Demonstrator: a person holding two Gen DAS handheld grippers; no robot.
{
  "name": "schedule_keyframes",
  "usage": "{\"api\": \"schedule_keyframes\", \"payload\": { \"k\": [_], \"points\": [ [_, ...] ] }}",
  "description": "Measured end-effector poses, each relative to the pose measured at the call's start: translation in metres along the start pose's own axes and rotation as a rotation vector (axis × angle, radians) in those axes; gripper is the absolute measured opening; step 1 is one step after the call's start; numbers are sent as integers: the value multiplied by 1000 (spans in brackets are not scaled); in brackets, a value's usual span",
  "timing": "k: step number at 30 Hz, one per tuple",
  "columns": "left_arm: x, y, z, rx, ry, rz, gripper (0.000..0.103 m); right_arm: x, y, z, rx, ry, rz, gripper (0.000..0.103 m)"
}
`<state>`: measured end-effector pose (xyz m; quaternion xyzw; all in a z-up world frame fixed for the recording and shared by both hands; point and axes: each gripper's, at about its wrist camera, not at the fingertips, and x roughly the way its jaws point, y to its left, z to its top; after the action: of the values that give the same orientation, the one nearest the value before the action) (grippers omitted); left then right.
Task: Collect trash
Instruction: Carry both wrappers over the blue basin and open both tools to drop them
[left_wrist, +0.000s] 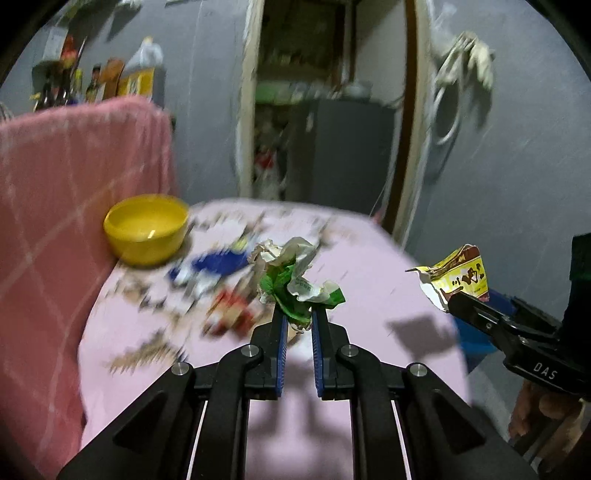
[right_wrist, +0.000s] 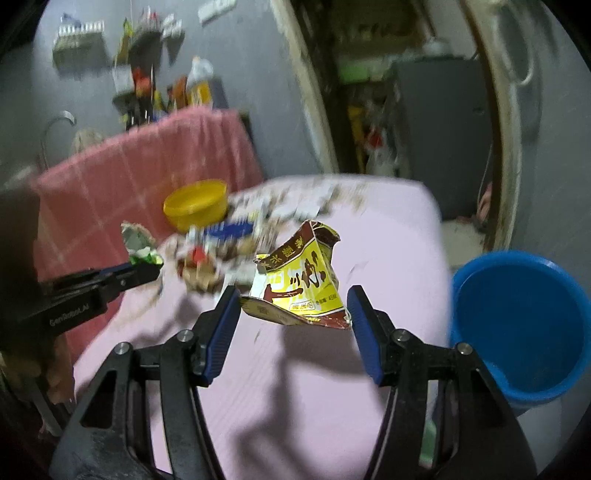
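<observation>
Trash is the matter here: a crumpled wad of green and white paper wrapper (left_wrist: 295, 280) sits pinched between the blue pads of the left gripper (left_wrist: 298, 314), at the centre of the left wrist view, lifted clear of the pale pink cloth-covered table (left_wrist: 369, 266). The jaws stand narrow, pressed on the lower fold of the wad, which suits such a soft, compressible thing. A torn yellow and brown cardboard snack box (right_wrist: 299, 280) is held by the right gripper (right_wrist: 293, 314) in the middle of the right wrist view; its jaws stand about half wide, each pad against an edge of the flattened box, because the box is broad and stiff enough to bridge them. The box also hangs above the cloth, casting a shadow below it. More trash, blurred beyond telling piece from piece, lies in a heap of mixed scraps (left_wrist: 221, 295) left of centre on the table, near a round yellow plastic bowl (left_wrist: 146, 229) at the cloth's left edge beside a pink checked towel (left_wrist: 74, 184). A round blue plastic bucket (right_wrist: 517, 325) stands off the table at the right edge of the right wrist view, open-mouthed and seemingly empty; it is probably where both pieces are meant to go, being nearest the right gripper.
</observation>
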<state>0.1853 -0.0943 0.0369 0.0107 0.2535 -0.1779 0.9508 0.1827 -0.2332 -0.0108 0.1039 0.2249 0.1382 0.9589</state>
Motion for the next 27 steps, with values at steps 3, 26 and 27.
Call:
{"api": "schedule_keyframes", "payload": {
  "k": [3, 26, 27],
  "points": [
    [1, -26, 19, 16, -85, -58, 10, -27, -14, 18, -8, -121, -47, 68],
    [175, -191, 63, 194, 195, -374, 11, -69, -189, 6, 213, -213, -372, 68],
    [184, -192, 59, 190, 231, -376, 14, -66, -195, 0, 233, -194, -375, 69]
  ]
}}
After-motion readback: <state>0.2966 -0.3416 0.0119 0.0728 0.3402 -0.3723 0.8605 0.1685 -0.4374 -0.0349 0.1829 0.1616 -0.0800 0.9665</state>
